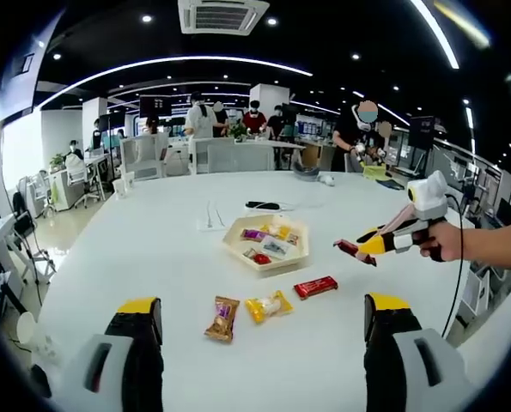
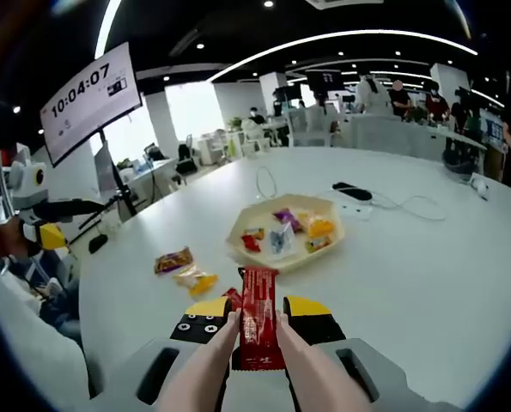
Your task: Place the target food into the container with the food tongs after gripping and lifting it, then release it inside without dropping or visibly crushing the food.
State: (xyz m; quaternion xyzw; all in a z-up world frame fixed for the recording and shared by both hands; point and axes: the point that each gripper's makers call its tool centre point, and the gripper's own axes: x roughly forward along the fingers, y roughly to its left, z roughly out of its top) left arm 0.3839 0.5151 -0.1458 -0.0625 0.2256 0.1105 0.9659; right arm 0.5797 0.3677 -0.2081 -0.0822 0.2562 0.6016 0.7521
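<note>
In the left gripper view, the left gripper (image 1: 264, 302) is seen with its two yellow-tipped fingers (image 1: 139, 306) set wide apart and nothing held between them; beyond them, on the white worktop (image 1: 152, 249), three packets are laid in a loose row: a brown packet (image 1: 223, 318) to the left, a yellow packet (image 1: 268, 306) just beside it, and a red bar (image 1: 315, 287) further right. Behind the row stands a pale hexagonal tray (image 1: 238, 249), in which several small wrapped snacks are held; a black cable (image 1: 262, 205) is seen beyond it. To the right, above the worktop and apart from the tray, the right gripper (image 1: 367, 247) is carried in a hand (image 1: 444, 240), with something dark red at its tips.

In the right gripper view, the brown packet (image 2: 173, 260) and the yellow packet (image 2: 195, 279) are seen at the left on the worktop (image 2: 427, 275); the tray (image 2: 238, 242) lies further off, in the middle. At the bottom, the right gripper (image 2: 257, 307) is closed through beige tongs (image 2: 208, 365) onto a red packet (image 2: 257, 330), which is held upright between them, clear of the worktop and short of the tray; no crushing of the wrapper is visible. A clock display (image 2: 90, 90) is hung at the upper left.
</note>
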